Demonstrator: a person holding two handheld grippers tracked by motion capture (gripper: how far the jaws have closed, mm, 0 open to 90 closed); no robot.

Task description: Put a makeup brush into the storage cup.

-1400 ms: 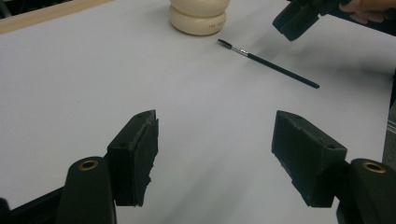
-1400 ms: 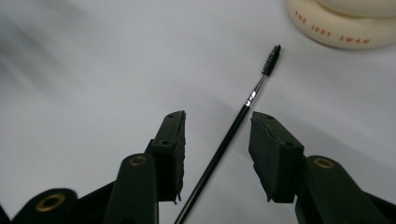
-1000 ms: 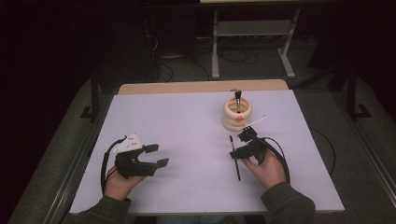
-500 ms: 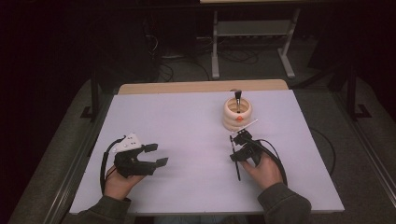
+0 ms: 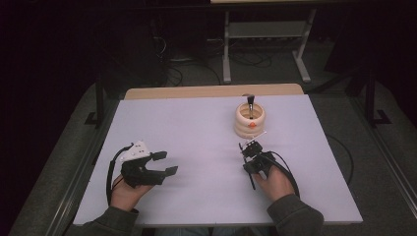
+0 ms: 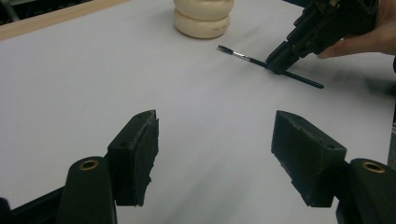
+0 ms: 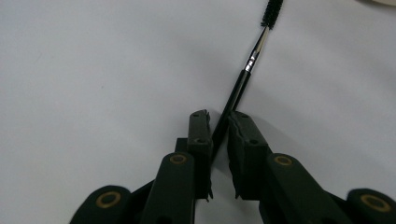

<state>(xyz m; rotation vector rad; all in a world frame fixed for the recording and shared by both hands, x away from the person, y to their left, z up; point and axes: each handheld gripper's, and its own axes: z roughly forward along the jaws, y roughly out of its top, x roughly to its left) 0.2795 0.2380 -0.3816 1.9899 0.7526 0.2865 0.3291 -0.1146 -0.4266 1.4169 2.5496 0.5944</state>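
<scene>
Surface (image 5: 196,142): a pale sheet covers it; your work sits on the right half, the left half is bare
Holder (image 5: 249,119): a cream ringed pot at the far right of the surface, standing upright, with one brush (image 5: 250,104) already in it, bristles up
Left gripper (image 5: 163,163): at the near left, resting low with its jaws spread wide and nothing between them; it plays no part just now
Right gripper (image 7: 218,122): near right, just on your side of the holder, jaws pressed together on the handle of the thin brush
Thin brush (image 7: 239,87): a slim black handle with a metal ferrule and dark bristles; it is pinched partway along the handle, the bristle end pointing far toward the holder and the tail sticking out behind the jaws; in the left gripper view (image 6: 261,64) it slants low over the surface, and I cannot tell whether the tail touches
Step in hand: by my reading, you have the second brush gripped and are at the start of carrying it to the holder
Next move: lift it clear, tip the handle end downward, line it up over the holder's mouth beside the first brush, then lower and release
</scene>
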